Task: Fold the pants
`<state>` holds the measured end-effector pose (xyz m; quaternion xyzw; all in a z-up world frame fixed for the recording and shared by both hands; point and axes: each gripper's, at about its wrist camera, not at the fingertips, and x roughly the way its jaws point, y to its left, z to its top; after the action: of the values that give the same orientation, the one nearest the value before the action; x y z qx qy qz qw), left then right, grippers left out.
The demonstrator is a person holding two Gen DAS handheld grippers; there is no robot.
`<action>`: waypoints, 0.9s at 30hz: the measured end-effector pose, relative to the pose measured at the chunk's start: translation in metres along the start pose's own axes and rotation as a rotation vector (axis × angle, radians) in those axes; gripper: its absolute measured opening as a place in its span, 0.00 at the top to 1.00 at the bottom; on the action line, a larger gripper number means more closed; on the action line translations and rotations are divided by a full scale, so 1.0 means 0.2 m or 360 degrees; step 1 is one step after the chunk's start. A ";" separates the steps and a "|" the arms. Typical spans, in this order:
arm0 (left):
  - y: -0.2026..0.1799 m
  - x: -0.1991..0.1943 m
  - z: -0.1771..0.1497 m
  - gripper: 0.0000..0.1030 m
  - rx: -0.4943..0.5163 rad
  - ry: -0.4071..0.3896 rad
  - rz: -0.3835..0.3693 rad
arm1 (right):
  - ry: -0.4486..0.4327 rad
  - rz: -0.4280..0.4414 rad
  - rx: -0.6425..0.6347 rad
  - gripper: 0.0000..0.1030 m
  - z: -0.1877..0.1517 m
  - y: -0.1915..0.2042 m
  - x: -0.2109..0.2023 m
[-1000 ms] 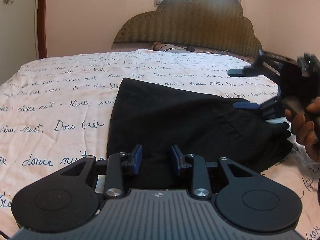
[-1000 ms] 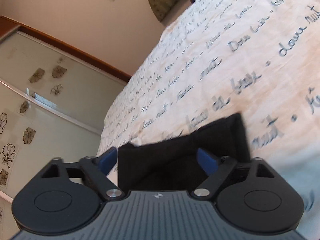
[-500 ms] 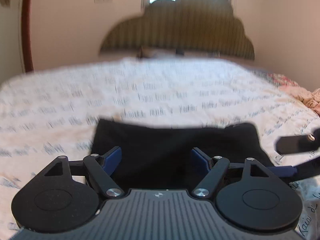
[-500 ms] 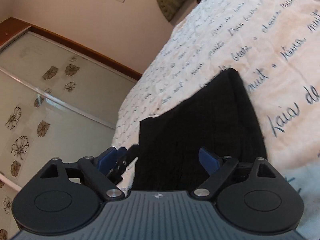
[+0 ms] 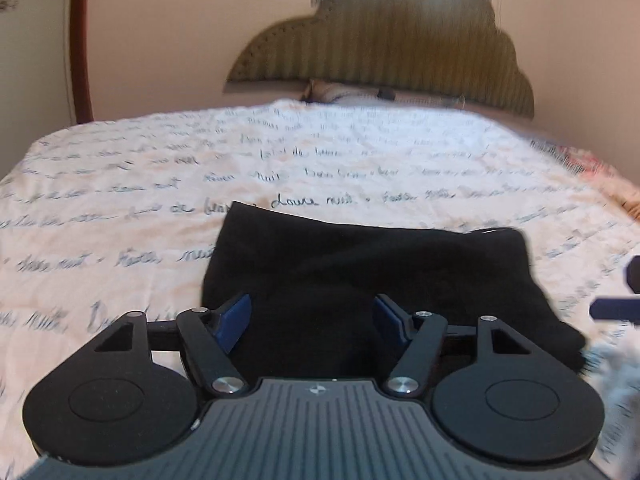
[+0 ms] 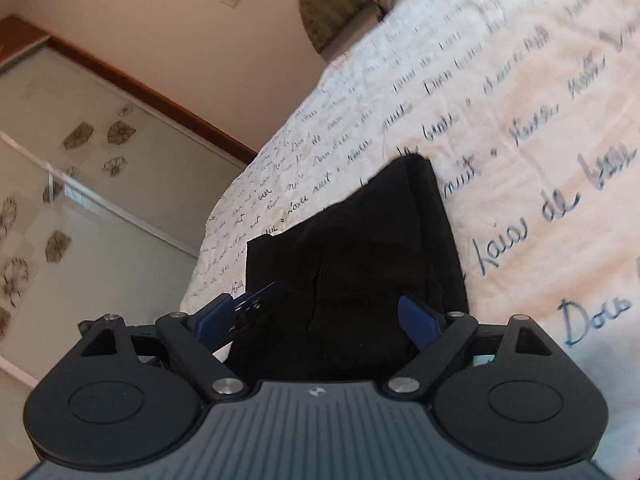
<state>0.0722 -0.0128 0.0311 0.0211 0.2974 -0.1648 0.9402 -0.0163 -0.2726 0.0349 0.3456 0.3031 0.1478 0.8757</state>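
Note:
The black pants point(image 5: 360, 272) lie folded into a compact rectangle on the bed, also seen in the right wrist view point(image 6: 360, 256). My left gripper point(image 5: 312, 318) hovers over the near edge of the pants, its jaws wide apart and closing slightly; nothing is pinched between them. Over the other end, my right gripper point(image 6: 316, 316) is open, with only the fabric below it and no cloth in its pads. A part of the right gripper point(image 5: 616, 304) shows at the right edge of the left wrist view.
A white quilt with blue script point(image 5: 160, 184) covers the bed. A padded headboard point(image 5: 380, 40) and a pillow point(image 5: 340, 92) are at the far end. Sliding wardrobe doors with flower prints point(image 6: 80, 200) stand beside the bed. A floral cloth point(image 5: 592, 164) lies at the right edge.
The left jaws went from narrow to wide and the gripper drew back from the pants. The right gripper pulled away to the right and rolled; the pants lie released.

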 end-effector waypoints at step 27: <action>-0.12 -0.37 -0.46 0.04 -0.0269 0.0165 0.0097 | -0.0025 -0.0790 -0.0764 0.00 -0.64 0.25 0.14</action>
<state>-0.0430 -0.0005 -0.0012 -0.0408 0.3577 -0.1089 0.9266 -0.0772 -0.1574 -0.0162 0.0468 0.3276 -0.0053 0.9436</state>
